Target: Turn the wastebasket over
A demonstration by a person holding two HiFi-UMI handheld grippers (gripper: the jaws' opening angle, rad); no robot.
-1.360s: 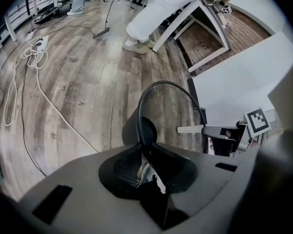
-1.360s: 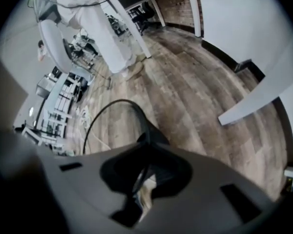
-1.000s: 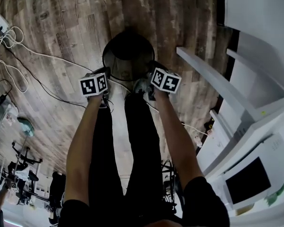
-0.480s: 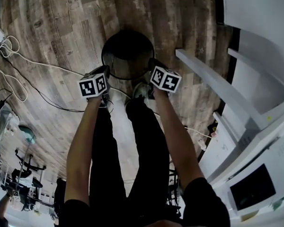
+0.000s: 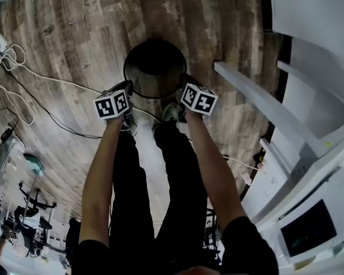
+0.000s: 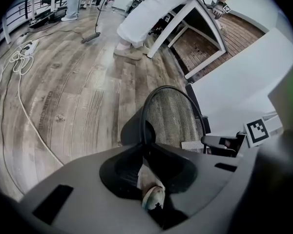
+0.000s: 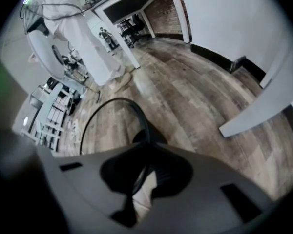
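**Operator position.** The person stands directly over the work. Both forearms reach down and forward past the legs (image 5: 143, 176), and one shoe (image 5: 171, 112) rests just beside the wastebasket.

**Left gripper** (image 5: 128, 86). Its jaws are closed on the near-left arc of the wastebasket rim. In the left gripper view the rim wire runs straight into the pinch of the left gripper (image 6: 146, 133).

**Right gripper** (image 5: 183, 79). Its jaws are clamped on the near-right arc of the same rim. In the right gripper view the wire passes between the closed jaws of the right gripper (image 7: 145, 141).

**Wastebasket** (image 5: 155, 65). This is a black mesh unit standing on the wooden floor (image 5: 74, 33). It is upright with the mouth facing up, so the long axis is vertical. It lies ahead of and below both grippers. The far inner wall of the wastebasket (image 6: 176, 118) is visible through the mouth. The rim (image 7: 112, 101) curves away from the grip point.

**Governing relation.** The two grips sit on the person's side of the rim, on either side of centre, and neither hand is nearer. The line between them is judged to be the hinge for inversion, so the body must swing about it.

**Surroundings.** White furniture (image 5: 309, 96) bounds the floor to the right. Cables (image 5: 46, 73) lie well apart to the left.
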